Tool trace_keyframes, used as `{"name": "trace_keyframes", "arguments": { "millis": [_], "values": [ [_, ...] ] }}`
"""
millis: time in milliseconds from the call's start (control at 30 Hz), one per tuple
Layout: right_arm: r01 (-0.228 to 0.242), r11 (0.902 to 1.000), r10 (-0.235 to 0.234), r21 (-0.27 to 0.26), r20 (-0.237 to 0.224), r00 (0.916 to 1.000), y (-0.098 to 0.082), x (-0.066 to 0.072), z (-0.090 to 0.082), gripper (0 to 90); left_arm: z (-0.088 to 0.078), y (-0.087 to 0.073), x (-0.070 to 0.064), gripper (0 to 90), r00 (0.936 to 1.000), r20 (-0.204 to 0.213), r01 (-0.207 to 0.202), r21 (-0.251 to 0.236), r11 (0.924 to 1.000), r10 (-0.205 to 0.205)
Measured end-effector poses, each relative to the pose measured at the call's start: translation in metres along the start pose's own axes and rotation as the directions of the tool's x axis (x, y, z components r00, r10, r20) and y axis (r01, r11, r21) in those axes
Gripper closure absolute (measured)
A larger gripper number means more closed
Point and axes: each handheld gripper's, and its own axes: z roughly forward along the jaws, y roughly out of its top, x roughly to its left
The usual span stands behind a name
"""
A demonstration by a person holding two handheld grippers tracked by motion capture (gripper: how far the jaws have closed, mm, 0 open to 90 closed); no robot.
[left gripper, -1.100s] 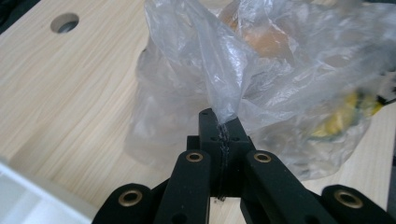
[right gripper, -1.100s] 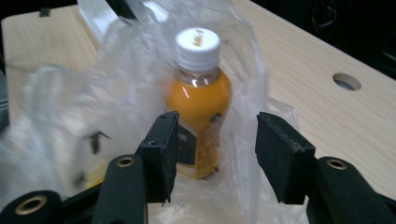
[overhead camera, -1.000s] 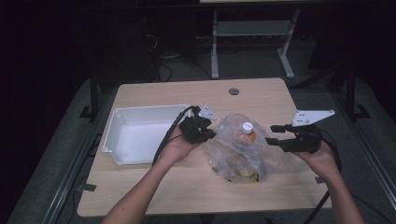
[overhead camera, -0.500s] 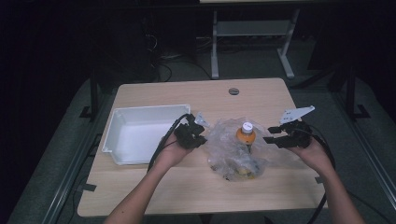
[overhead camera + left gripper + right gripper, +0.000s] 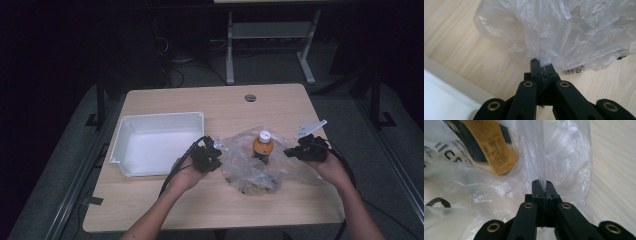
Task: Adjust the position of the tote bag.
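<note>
Both grippers pinch the bag (image 5: 260, 167) on the table (image 5: 215, 102), left (image 5: 541, 65) and right (image 5: 543, 185) clamped on film. Bottle (image 5: 262, 146) stands inside — uneven pull could tip it or tear plastic.

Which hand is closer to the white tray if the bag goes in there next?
Left. The left tool grips the plastic bag right beside the white tray; the right tool pinches the bag's far side, beyond the bottle.
</note>
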Motion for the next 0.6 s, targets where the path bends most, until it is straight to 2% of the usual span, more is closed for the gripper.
{"name": "trace_keyframes", "arguments": {
  "millis": [167, 300, 433, 600],
  "values": [
    [-0.022, 0.9995, 0.022, 0.024, 0.0, 0.9998, -0.004, -0.002, 0.004, 89.6, 0.008, -0.01, -0.004, 90.0, 0.9998, 0.012, 0.014, 0.007, 0.9999, -0.014],
    [-0.015, 0.9996, 0.016, 0.025, -0.006, 0.9999, -0.005, -0.006, 0.008, 89.7, 0.013, -0.018, -0.005, 90.0, 0.9993, 0.024, 0.028, 0.009, 0.9996, -0.028],
    [-0.029, 0.9993, 0.03, 0.022, -0.018, 0.9994, -0.01, -0.007, 0.012, 89.7, 0.014, -0.024, -0.005, 90.0, 0.9984, 0.038, 0.042, 0.007, 0.9991, -0.043],
    [-0.08, 0.9964, 0.08, 0.028, -0.016, 0.9967, -0.019, -0.013, 0.014, 89.7, 0.015, -0.028, -0.004, 90.0, 0.9982, 0.043, 0.042, 0.01, 0.9991, -0.043]
  ]
}}
